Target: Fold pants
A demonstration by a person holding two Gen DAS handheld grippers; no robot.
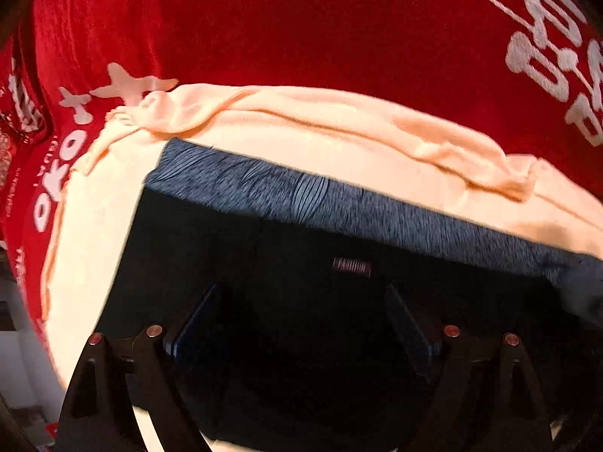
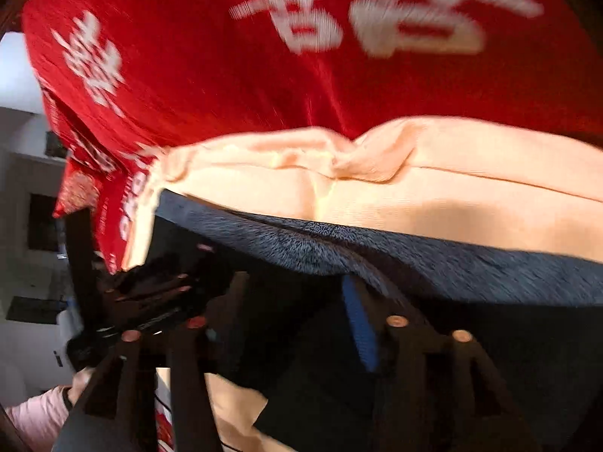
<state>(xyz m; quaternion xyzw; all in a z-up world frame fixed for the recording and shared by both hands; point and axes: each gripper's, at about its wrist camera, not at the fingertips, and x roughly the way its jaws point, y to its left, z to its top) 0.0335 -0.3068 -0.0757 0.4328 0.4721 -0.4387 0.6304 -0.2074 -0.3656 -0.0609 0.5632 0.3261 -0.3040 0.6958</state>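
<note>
Left gripper points almost straight down, jaws spread wide, and nothing is pinched between them: the dark blue pads stand apart over black cloth. That cloth is the pants, lying flat under the tool, with a small woven label just above the gap at twelve o'clock. Beyond the label, the fuzzy grey-blue lining shows as a band running from ten o'clock across to three o'clock. Outside that band lies a peach cloth, its far edge rumpled into a ridge. Past it, from nine o'clock round to two, a red cloth with white lettering fills the rest.

Over to the right gripper: jaws parted here too, the blue pad clear at one o'clock, the other finger hard to make out in the blur. It looks free of the fabric, though the smear makes that uncertain. The same black garment lies beneath, grey lining above it, peach cloth beyond, red cloth at twelve. At nine o'clock the other gripper shows; at seven, a pink sleeve.
</note>
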